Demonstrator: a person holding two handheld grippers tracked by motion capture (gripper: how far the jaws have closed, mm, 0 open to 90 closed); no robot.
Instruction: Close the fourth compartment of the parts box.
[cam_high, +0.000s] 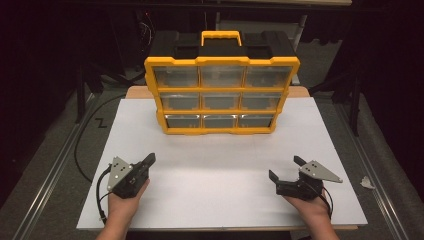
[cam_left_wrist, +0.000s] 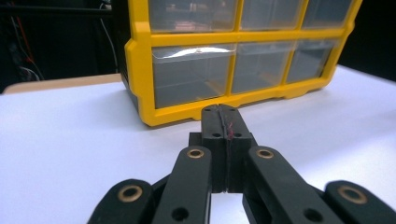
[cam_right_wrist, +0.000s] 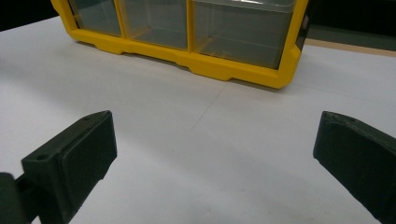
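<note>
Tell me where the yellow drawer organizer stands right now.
In the high view the yellow drawer organizer stands upright at the far middle of the white table, beyond the left gripper and right gripper.

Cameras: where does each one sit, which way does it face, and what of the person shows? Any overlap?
High view: above the person's side, looking forward and down at the organizer on the white table; both hands, left gripper and right gripper show.
Left gripper view: rides that gripper, low over the table, facing the organizer's lower left drawers; its fingers are shut.
Right gripper view: low, facing the organizer's lower right corner; its fingers stand wide open.
Shared: all three see the organizer's bottom drawers and the table.
</note>
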